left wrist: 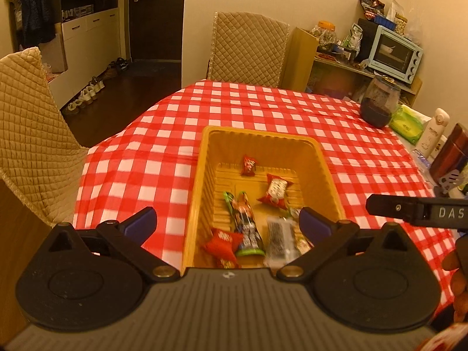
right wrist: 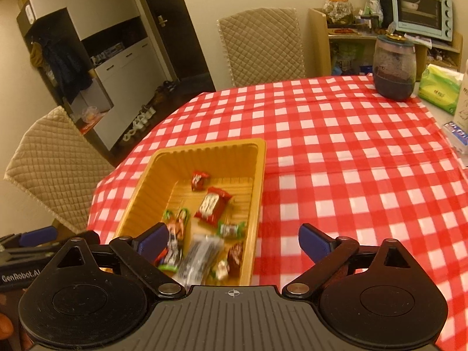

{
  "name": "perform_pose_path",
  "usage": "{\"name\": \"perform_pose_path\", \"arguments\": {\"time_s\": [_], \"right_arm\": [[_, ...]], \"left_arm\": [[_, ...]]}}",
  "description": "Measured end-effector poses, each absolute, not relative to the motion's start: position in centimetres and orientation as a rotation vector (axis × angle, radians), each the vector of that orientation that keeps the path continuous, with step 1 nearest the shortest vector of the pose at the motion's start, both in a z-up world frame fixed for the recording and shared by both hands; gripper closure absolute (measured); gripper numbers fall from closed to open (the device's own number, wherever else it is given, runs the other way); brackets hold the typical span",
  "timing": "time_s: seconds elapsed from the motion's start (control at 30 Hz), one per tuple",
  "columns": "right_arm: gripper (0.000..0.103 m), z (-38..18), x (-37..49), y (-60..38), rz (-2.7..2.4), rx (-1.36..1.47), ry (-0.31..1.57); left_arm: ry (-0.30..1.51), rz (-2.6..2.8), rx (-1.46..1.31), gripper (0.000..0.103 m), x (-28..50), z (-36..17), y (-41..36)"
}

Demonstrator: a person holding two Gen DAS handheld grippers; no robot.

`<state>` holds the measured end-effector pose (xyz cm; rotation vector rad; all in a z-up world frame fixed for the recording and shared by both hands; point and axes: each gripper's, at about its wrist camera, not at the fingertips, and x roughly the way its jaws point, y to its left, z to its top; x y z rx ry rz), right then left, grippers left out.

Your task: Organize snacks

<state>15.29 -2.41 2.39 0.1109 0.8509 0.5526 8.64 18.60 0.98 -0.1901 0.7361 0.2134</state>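
Both jaws spread and empty, the left gripper (left wrist: pixel 228 223) and right gripper (right wrist: pixel 234 241) hover over the ribbed yellow plastic tray (left wrist: pixel 257 134) (on the red-checked tablecloth (left wrist: pixel 146 152)), wrapped snacks (left wrist: pixel 275 191) inside; sorting appears nearly finished, withdrawal likely next.

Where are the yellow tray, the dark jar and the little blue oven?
yellow tray (left wrist: pixel 257 134): left wrist view, far rim.
dark jar (right wrist: pixel 395 70): right wrist view, its body.
blue oven (left wrist: pixel 393 54): left wrist view, glass door.
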Motion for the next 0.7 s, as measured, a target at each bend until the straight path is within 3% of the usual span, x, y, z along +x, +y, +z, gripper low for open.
{"name": "perform_pose_path", "arguments": {"time_s": [0.07,0.7], "right_arm": [[0.001,3.0,13.9,-2.9,0.549,0.104,0.844],[0.001,4.8,2.1,-8.1,0.502,0.049,0.820]], "left_arm": [[0.738,0.213,-0.193,0.001,7.4,1.4,17.9],[0.735,0.259,-0.164,0.000,-2.2,3.5,12.2]]}}
